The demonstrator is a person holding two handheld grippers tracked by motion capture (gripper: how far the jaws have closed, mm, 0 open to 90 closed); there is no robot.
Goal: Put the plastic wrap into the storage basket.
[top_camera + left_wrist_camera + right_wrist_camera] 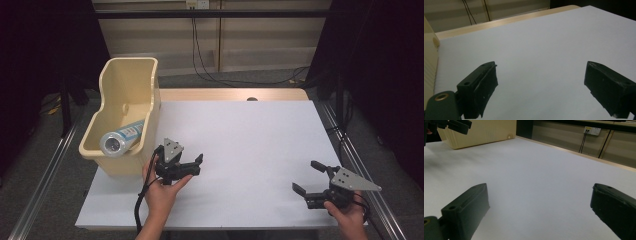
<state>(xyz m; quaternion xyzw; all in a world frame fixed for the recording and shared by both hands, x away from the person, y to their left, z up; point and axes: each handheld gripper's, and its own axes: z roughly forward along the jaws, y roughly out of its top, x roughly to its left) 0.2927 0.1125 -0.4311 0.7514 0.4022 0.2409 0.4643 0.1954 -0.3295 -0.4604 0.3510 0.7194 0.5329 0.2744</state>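
The tube lies in the cream bin. The left hand-held gripper is open and empty beside the bin; the right hand-held gripper too. A bump could tip the bin off the bench.

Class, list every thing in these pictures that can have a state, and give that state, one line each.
Cream plastic bin: upright on the table's left edge, open-topped.
White and blue cylindrical tube: lying tilted inside the bin, its round end facing the camera.
Left tool: open, nothing between its jaws, beside the bin.
Right tool: open, empty, over the white table sheet.
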